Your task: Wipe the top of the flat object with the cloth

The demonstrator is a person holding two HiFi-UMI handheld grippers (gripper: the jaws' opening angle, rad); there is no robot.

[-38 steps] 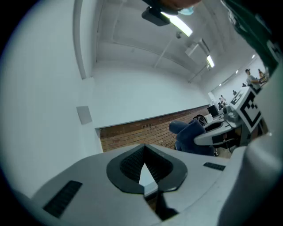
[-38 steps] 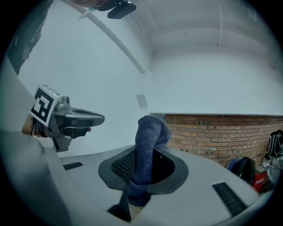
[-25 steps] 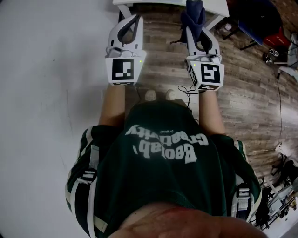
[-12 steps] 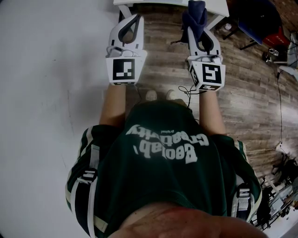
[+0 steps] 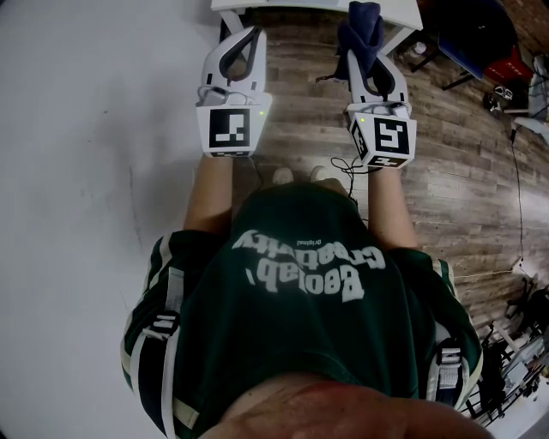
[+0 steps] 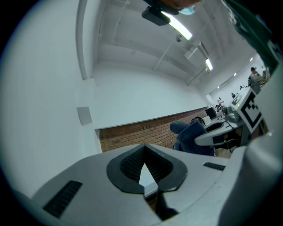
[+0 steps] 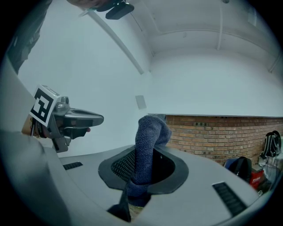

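The right gripper (image 7: pixel 142 172) has its jaws clamped on the cloth (image 7: pixel 148 137). The cloth stands lengthwise along the jaws from between the ribbed pads, and its free end curls over just past the tips. It is dark blue with a nubbly knit. The left gripper (image 6: pixel 143 170) is closed on nothing, level with the right above a wooden floor (image 5: pixel 455 189).

Cropped by the head view's top edge: the white flat object (image 5: pixel 292 4), only its near rim in frame, and the upper end of the dark blue cloth (image 5: pixel 362 24). Lower end of that cloth lost between the jaws of the right gripper (image 7: pixel 142 170). Hands concealed behind the marker cubes (image 5: pixel 229 129). Shoes (image 5: pixel 280 177) half covered by the green shirt (image 5: pixel 300 283). Distant figures (image 6: pixel 254 73) in the left gripper view too small to make out.
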